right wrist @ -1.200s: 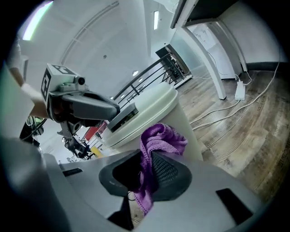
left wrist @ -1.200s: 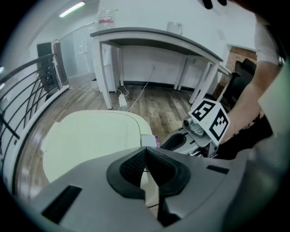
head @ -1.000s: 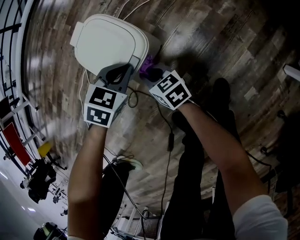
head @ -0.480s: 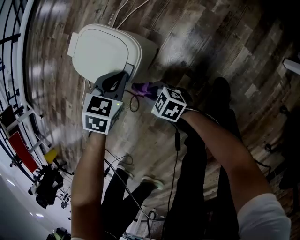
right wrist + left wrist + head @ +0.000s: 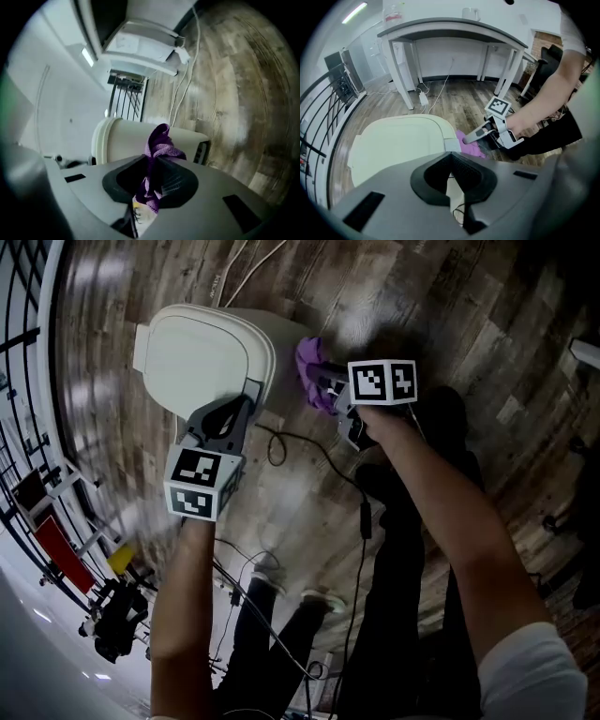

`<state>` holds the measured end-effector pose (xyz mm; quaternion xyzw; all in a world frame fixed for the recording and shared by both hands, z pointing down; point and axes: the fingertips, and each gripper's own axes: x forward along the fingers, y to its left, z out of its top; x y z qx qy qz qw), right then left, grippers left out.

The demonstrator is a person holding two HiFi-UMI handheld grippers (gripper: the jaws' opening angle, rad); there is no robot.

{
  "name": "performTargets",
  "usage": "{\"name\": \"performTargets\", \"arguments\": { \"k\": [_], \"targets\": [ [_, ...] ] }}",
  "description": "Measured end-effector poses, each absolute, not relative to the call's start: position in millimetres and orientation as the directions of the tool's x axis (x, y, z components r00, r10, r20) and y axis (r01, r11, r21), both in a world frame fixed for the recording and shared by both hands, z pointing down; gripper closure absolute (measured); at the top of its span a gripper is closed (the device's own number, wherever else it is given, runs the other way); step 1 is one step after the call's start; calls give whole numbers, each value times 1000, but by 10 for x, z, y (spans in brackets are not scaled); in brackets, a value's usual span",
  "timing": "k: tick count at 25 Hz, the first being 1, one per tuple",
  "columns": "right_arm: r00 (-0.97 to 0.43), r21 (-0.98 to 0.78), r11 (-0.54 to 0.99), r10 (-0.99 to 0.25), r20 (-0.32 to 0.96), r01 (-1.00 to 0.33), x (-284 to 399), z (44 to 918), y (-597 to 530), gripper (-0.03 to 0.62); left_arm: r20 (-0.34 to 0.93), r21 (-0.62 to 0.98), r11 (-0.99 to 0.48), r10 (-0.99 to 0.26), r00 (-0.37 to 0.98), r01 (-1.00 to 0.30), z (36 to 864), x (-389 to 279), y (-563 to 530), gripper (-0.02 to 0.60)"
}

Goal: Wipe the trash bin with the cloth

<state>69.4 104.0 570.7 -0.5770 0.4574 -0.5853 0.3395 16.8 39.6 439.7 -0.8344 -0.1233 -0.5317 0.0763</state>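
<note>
The white trash bin point(image 5: 202, 352) stands on the wood floor with its lid closed. My left gripper point(image 5: 249, 390) is shut, and its tips rest at the lid's near edge; in the left gripper view the tips point(image 5: 450, 155) meet in front of the bin's lid point(image 5: 393, 143). My right gripper point(image 5: 330, 382) is shut on a purple cloth point(image 5: 312, 364) and holds it against the bin's right side. In the right gripper view the cloth point(image 5: 159, 147) bunches up between the jaws, with the bin point(image 5: 124, 138) just behind it. The left gripper view also shows the right gripper point(image 5: 485, 132) and the cloth point(image 5: 472, 149).
Black cables point(image 5: 281, 442) trail across the floor beside the bin. A white table point(image 5: 454, 28) stands beyond it, with a power adapter point(image 5: 424, 98) and cords beneath. A black railing point(image 5: 23, 343) runs along the left. The person's legs point(image 5: 394, 549) are below the grippers.
My right gripper has swung up and to the right with the cloth, from the bin's lower edge near the left gripper to the bin's right side. The left gripper has stayed at the lid.
</note>
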Motion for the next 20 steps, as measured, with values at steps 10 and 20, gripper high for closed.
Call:
{"name": "performTargets", "arguments": {
  "k": [10,20],
  "targets": [
    [185,-943,-168,-956,226,286,1233,5604,822,517,902,25,-959,144,406,284,4386,167,424,578],
    [146,-911,-236,-943,299,339,680,5860,815,517,905,-39,-942,108,412,332,4369,163,426,578]
  ]
}}
